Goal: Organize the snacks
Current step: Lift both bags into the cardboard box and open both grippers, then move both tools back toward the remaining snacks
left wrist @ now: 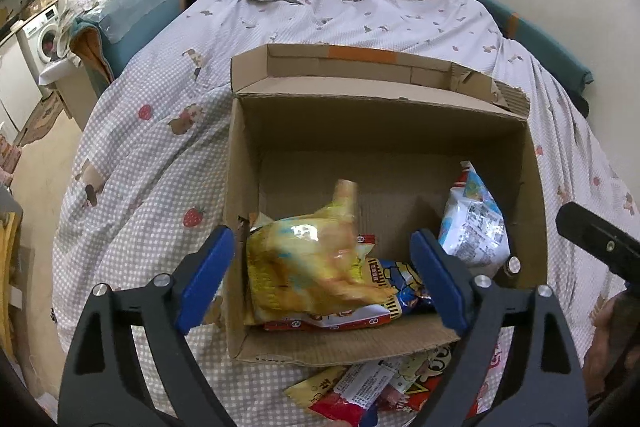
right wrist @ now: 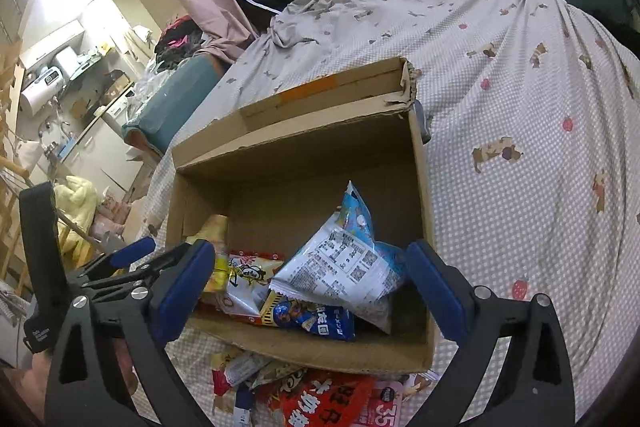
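A: Both claws hang over the box (left wrist: 384, 347), which sits on the bed (left wrist: 160, 147). The left claw (left wrist: 320, 283) stands wide with nothing gripped; the yellow bag (left wrist: 312, 267) lies blurred between its pads, inside the box at the near left corner, and no pad presses on it.

B: And the right claw (right wrist: 308, 291)?

A: Wide too, and empty. The white bag (right wrist: 344, 267) lies just ahead of it, leaning on the box's right side, on top of a blue packet (right wrist: 312, 315) and a red-and-white one (right wrist: 248, 279).

B: So two bags are in. What's left?

A: A heap of snacks (right wrist: 320, 399) on the bed, right against the box's near wall. I'd judge the drop done and the next pick due from there.

B: How should it go?

A: Lift the claws straight up first, so the pads don't snag the foil or drag the near wall. Then take one packet at a time from the top of the heap, by an edge or seam; these bags are puffy and slick, and a grip on the belly may slip.

B: Where to put it?

A: The far half of the box is bare. Lay it flat there rather than piling the near side.
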`<state>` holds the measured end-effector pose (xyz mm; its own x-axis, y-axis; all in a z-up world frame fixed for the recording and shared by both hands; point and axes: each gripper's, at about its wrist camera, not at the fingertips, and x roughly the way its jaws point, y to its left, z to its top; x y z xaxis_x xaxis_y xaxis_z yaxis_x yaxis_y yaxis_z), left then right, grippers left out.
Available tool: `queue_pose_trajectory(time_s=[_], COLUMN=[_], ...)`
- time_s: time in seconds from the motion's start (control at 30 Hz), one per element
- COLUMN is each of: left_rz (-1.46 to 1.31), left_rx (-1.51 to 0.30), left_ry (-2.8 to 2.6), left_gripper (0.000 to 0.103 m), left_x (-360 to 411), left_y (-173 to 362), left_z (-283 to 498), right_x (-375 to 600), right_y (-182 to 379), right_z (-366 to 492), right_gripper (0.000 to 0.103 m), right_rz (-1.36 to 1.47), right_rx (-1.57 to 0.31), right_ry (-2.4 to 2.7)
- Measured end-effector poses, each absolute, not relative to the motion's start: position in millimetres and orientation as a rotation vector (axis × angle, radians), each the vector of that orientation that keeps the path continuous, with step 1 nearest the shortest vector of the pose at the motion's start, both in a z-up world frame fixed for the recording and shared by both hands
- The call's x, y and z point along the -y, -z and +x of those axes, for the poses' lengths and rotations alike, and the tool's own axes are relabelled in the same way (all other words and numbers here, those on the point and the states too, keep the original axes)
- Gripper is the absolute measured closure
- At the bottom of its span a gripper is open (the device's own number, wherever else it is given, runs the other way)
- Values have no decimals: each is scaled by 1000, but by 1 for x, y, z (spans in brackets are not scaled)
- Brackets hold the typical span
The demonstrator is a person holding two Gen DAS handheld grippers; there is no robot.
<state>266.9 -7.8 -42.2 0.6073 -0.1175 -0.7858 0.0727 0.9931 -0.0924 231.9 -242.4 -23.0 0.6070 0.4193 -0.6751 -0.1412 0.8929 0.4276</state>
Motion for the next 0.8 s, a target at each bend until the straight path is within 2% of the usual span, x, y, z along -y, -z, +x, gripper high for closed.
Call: queue_pose_trajectory(time_s=[0.8], left_rz=[-27], left_rx=[-906], left_ry=[80], left_gripper=[15], left_x=[-6], left_y=[29], left_z=[204], right_x=[245], right_y=[14], right_z=[174], right_gripper=[4], right_rz=[366], right_rx=[-891], right_ry=[-298])
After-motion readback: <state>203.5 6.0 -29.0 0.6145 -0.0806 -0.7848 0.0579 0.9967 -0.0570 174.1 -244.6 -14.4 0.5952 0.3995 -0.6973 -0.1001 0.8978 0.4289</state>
